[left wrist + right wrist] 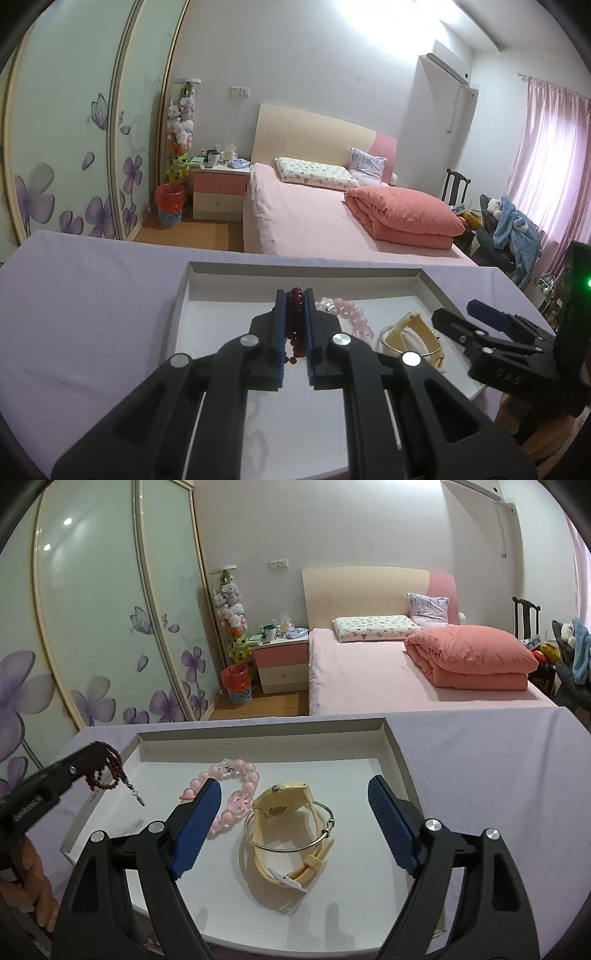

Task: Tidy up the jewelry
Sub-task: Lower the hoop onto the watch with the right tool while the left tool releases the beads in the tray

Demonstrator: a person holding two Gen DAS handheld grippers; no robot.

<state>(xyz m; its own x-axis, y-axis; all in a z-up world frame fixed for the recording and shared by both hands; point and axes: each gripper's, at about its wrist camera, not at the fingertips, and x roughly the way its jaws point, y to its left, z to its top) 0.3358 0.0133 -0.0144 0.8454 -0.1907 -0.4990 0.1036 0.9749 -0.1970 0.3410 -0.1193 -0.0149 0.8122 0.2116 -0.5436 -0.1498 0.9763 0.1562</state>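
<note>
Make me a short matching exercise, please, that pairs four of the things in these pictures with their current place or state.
Things:
1. dark red bead bracelet
2. pink bead bracelet
3. yellow watch
4. right gripper

Places or states:
A. lying in the white tray, with a thin silver bangle around it
B. open, hovering over the tray and holding nothing
C. clamped in the left gripper, dangling above the tray's left edge
D. lying flat in the tray, just left of the watch

Pairs: 1-C, 2-D, 3-A, 4-B
</note>
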